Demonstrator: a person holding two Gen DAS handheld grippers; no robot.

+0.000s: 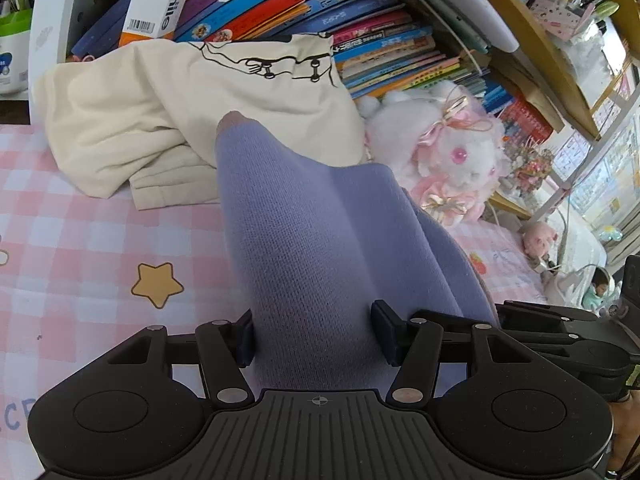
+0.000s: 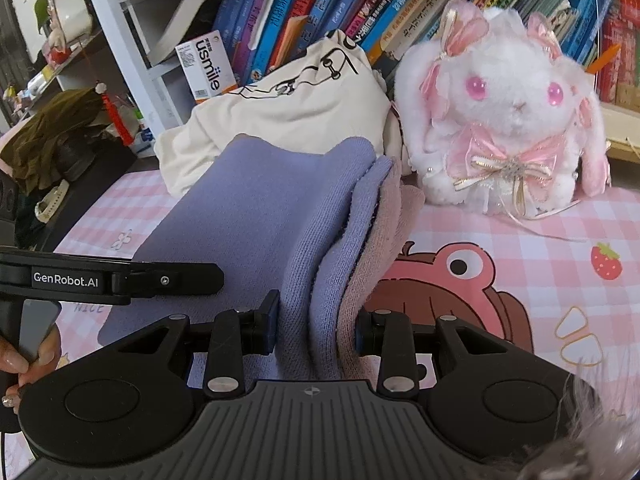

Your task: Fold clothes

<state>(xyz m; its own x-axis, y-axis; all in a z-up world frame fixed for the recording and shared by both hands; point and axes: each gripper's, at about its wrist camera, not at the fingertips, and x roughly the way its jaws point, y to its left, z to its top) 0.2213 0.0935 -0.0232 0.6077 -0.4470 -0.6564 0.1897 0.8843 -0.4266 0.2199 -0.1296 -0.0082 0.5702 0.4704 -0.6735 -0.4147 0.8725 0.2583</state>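
Surface: a pink checked sheet (image 2: 540,232) with cartoon prints fills the lower half of both views (a bed or a covered counter, I cannot tell which).
Bookshelf: books (image 1: 360,24) run along the top of both frames.
Task garment: a folded lavender knit (image 2: 256,216) sits mid-frame, reaching from the bottom centre up toward the middle, with a pinkish layer (image 2: 380,240) under its right edge.
Other clothes: a cream garment (image 1: 140,112) lies heaped at upper left, just behind the knit's far end.
Toy: a plush rabbit (image 2: 512,120) stands at upper right, close beside the knit.
Left gripper (image 1: 312,336): jaws clenched on one side of the knit's near edge.
Right gripper (image 2: 316,328): jaws clamped on the stacked layers at the other side.
Risk: carried further up-frame, the bundle could shove the cream heap or tip the rabbit.
Risk: the pinkish under-layer may slip out, since the layers sit unevenly in the right jaws, and the fold would sag open.
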